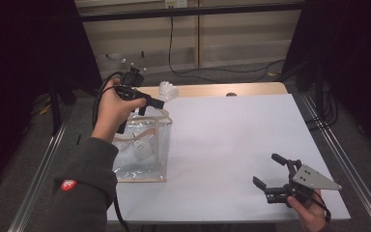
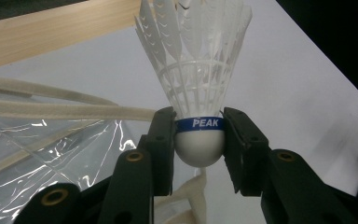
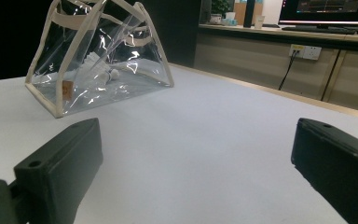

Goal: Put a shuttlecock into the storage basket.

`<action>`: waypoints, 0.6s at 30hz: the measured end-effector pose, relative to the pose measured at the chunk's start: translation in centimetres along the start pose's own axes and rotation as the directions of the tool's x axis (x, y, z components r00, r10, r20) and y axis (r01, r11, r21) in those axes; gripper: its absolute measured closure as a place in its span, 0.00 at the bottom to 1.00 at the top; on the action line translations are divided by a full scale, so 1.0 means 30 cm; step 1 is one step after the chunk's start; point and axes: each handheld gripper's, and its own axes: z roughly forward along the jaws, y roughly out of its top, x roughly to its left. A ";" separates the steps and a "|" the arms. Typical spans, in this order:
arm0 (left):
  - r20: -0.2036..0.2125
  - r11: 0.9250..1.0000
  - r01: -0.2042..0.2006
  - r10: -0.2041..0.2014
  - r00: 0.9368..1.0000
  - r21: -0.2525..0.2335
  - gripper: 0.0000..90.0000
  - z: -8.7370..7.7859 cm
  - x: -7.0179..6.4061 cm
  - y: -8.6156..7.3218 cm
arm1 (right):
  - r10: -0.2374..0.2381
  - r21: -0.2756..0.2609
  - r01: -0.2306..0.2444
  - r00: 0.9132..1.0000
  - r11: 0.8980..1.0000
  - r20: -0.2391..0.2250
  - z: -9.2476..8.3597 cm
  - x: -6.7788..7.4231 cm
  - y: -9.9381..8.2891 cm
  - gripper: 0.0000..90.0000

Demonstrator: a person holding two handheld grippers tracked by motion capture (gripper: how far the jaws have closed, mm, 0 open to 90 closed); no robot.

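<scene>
My left gripper (image 1: 155, 102) is raised over the back left of the table, shut on a white shuttlecock (image 1: 167, 91). In the left gripper view the pads clamp the shuttlecock (image 2: 199, 140) at its cork base with the blue band, feathers pointing up, gripper (image 2: 199, 149) above the bag's rim. A clear plastic bag (image 1: 140, 150) with cream trim stands below it, with another shuttlecock (image 1: 141, 147) lying inside. In the right gripper view the bag (image 3: 98, 60) sits far left with that shuttlecock (image 3: 100, 70) in it. My right gripper (image 1: 270, 170) rests open near the front right edge, nothing between its jaws (image 3: 193, 168).
The white table sheet (image 1: 232, 140) spreads between the bag and the right gripper. A wooden strip (image 1: 212, 90) runs along the far edge. Black cables lie on the floor behind. Metal rails (image 1: 348, 159) flank the table.
</scene>
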 end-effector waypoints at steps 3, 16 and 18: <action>-0.006 1.000 -0.001 0.001 1.000 0.002 0.73 -0.004 0.006 -0.002 | -0.005 0.000 0.005 1.000 1.000 0.002 0.000 -0.002 0.000 0.02; -0.011 1.000 0.016 -0.016 1.000 -0.005 0.73 -0.018 0.024 -0.012 | -0.004 0.002 0.004 1.000 1.000 0.000 -0.001 -0.002 0.000 0.02; -0.014 1.000 0.016 -0.016 1.000 -0.005 0.73 -0.018 0.025 -0.013 | -0.006 0.000 0.006 1.000 1.000 0.001 0.000 -0.002 0.000 0.02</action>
